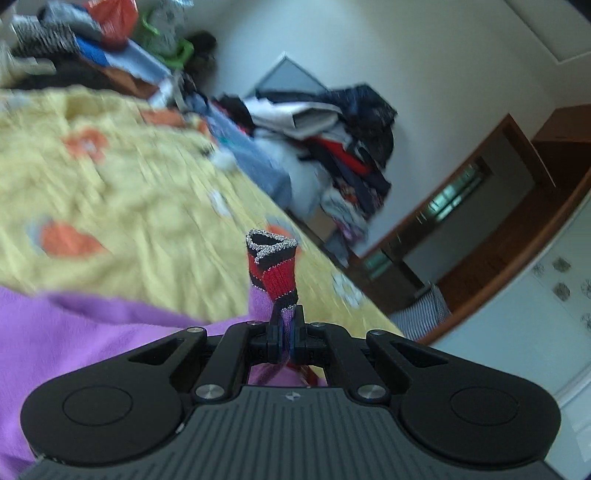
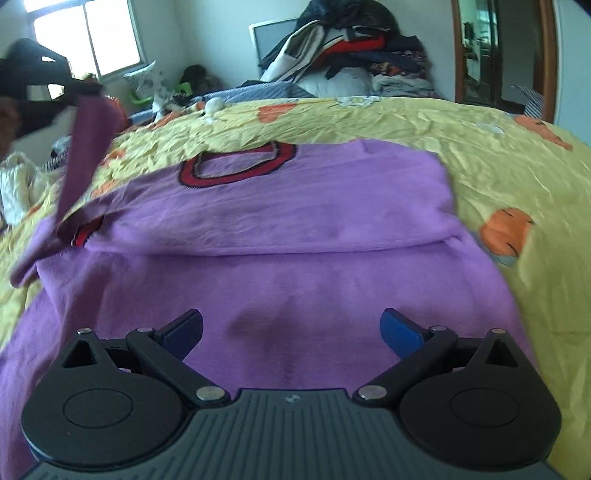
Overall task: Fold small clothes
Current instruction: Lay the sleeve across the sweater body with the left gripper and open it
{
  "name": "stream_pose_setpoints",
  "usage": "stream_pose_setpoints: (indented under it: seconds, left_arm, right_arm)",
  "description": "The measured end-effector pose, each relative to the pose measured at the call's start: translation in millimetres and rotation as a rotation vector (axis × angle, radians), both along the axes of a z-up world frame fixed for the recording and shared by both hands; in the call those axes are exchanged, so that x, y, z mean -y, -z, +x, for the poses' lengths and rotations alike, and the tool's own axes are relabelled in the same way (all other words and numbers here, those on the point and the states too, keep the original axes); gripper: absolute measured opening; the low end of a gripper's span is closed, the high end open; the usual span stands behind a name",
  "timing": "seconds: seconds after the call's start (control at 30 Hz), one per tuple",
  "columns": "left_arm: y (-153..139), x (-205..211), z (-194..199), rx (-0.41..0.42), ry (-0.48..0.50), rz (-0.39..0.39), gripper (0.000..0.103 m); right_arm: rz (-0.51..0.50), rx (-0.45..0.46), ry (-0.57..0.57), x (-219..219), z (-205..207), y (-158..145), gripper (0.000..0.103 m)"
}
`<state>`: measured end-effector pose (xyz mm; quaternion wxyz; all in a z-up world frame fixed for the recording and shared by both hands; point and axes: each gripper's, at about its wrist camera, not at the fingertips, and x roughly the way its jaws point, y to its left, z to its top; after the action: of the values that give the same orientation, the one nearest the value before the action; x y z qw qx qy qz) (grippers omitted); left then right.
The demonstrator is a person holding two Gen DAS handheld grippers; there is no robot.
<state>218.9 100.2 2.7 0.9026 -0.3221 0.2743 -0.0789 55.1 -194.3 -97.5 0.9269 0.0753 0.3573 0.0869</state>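
A small purple sweater (image 2: 280, 229) with a red and black collar (image 2: 236, 164) lies flat on the yellow bedspread (image 2: 461, 140). Its right side is folded over the body. My left gripper (image 1: 287, 328) is shut on the left sleeve (image 1: 275, 273), just below the red, black and silver cuff, and holds it lifted. It shows in the right wrist view as a dark shape (image 2: 74, 88) with the sleeve (image 2: 88, 147) hanging from it. My right gripper (image 2: 291, 326) is open and empty, low over the sweater's lower body.
A tall heap of clothes (image 2: 354, 48) sits at the far side of the bed, with more clutter (image 1: 103, 33) along another edge. A wooden door frame (image 2: 550, 55) stands at the right. A window (image 2: 85, 37) is at the back left.
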Motion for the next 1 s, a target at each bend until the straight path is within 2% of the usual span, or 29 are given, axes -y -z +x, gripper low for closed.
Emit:
stream_pose_setpoints:
  seconds: [0.2,0.43,0.63,0.77,1.0]
  left_arm:
    - [19.1,78.3,12.3,-0.011,0.09,0.082,0.002]
    - [16.6,134.2,14.5,0.023,0.175,0.106,0.002]
    - [17.3,171.2,11.4,0.042,0.271,0.124,0.002]
    - [25.8,192.6,4.2,0.033,0.327,0.165,0.002]
    - [59.7,208.1,5.7,-0.055,0.373,0.224,0.002]
  right_arm:
    - [0.032,0.012,0.059,19.8,-4.2,3.7,0.103]
    - [0.07,0.063,0.084,25.6,-12.9,8.8,0.103]
    - [0.083,0.064,0.084,26.7,-10.9,9.7,0.103]
    - [0.084,0.066,0.085,27.0,-11.2,10.1,0.103]
    - [0.085,0.066,0.085,26.8,-11.4,10.8,0.103]
